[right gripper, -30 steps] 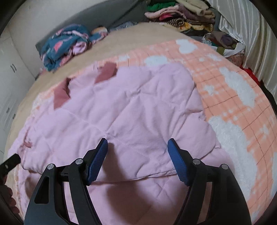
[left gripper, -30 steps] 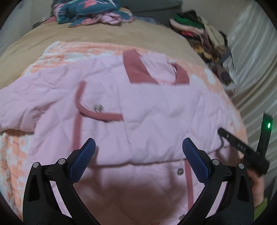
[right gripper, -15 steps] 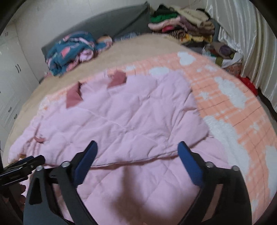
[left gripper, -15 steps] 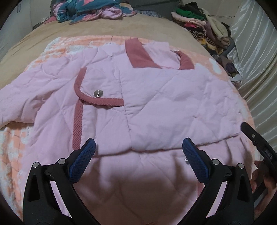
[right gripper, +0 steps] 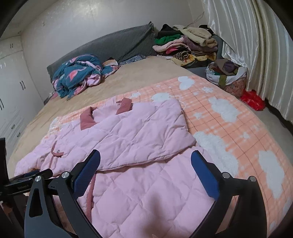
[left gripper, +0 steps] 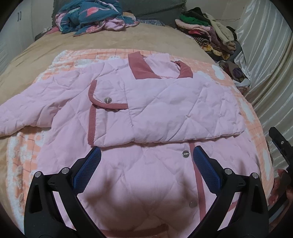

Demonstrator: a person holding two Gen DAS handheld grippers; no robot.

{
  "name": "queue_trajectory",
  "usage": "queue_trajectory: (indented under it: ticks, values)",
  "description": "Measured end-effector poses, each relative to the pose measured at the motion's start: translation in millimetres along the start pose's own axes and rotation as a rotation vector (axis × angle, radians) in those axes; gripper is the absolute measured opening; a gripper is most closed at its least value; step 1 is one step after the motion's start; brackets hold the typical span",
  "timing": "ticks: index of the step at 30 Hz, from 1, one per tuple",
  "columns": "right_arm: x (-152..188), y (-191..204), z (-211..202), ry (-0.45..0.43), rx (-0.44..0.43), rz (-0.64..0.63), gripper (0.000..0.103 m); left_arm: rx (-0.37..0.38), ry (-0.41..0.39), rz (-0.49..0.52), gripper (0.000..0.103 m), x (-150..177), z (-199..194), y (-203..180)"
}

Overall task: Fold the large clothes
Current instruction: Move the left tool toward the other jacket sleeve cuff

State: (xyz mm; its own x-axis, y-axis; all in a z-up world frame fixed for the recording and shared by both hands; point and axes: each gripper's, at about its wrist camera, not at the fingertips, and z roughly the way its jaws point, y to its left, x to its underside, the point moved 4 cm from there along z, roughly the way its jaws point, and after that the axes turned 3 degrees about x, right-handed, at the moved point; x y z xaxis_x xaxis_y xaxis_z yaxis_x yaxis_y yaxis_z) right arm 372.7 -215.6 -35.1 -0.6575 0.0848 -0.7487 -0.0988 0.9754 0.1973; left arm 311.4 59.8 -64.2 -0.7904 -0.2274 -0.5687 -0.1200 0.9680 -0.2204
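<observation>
A pink quilted jacket [left gripper: 164, 102] with dusty-red collar and trim lies flat on the bed, its right sleeve folded across the chest; one sleeve stretches out to the left. My left gripper [left gripper: 146, 149] hovers over the lower front near a snap button [left gripper: 185, 154], open with nothing between its fingers. In the right wrist view the same jacket [right gripper: 128, 131] lies ahead. My right gripper [right gripper: 146, 153] hangs above its hem, jaws opening wide, with nothing between them. Part of the other tool shows at each view's edge: the right gripper [left gripper: 280, 144] and the left gripper [right gripper: 27, 179].
The jacket rests on an orange checked blanket with white clouds [right gripper: 228, 128] over a tan bedspread [left gripper: 91, 44]. A blue patterned bundle [left gripper: 91, 16] and a pile of clothes [right gripper: 186, 45] sit near the headboard. A bag of clothes [right gripper: 227, 75] and curtains [right gripper: 247, 45] stand at the right.
Both grippers have drawn back and risen from the jacket, so more of the bed shows. The right gripper's jaws have spread wider. The folded sleeve stays where it lies.
</observation>
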Motion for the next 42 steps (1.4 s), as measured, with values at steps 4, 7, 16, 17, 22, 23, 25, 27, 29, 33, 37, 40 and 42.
queue_trajectory:
  ticks: [4,7,16,17,22,23,25,27,29,33,37,40,42]
  values:
    - [6,3,-12,-0.001,-0.004,0.007,0.099,-0.007,-0.009,0.008,0.094,8,-10,2]
    - [10,11,-19,-0.005,0.016,-0.028,0.099,-0.004,-0.008,0.012,0.094,13,-16,3]
    - [17,36,-37,-0.020,0.035,-0.085,0.099,-0.017,-0.025,0.028,0.094,20,-39,6]
    - [17,39,-40,-0.023,0.032,-0.088,0.099,-0.019,-0.030,0.028,0.094,21,-43,6]
    - [17,52,-49,-0.021,0.007,-0.090,0.099,-0.024,-0.042,0.023,0.094,23,-57,11]
    - [17,54,-50,-0.019,-0.002,-0.089,0.099,-0.029,-0.046,0.023,0.094,23,-59,12]
    - [16,59,-53,-0.015,-0.010,-0.088,0.099,-0.032,-0.052,0.018,0.094,23,-64,14]
    - [16,65,-56,-0.019,-0.010,-0.095,0.099,-0.036,-0.062,0.017,0.094,22,-71,17]
    - [15,72,-60,-0.023,-0.011,-0.107,0.099,-0.041,-0.070,0.015,0.094,22,-77,20]
    - [12,85,-70,-0.032,-0.037,-0.120,0.099,-0.054,-0.074,0.016,0.094,23,-86,28]
    - [9,101,-75,-0.040,-0.046,-0.137,0.099,-0.060,-0.079,0.008,0.094,25,-94,37]
    - [9,113,-78,-0.041,-0.056,-0.153,0.099,-0.071,-0.083,-0.006,0.094,26,-99,46]
    - [9,121,-80,-0.045,-0.065,-0.162,0.099,-0.079,-0.085,-0.014,0.094,27,-102,52]
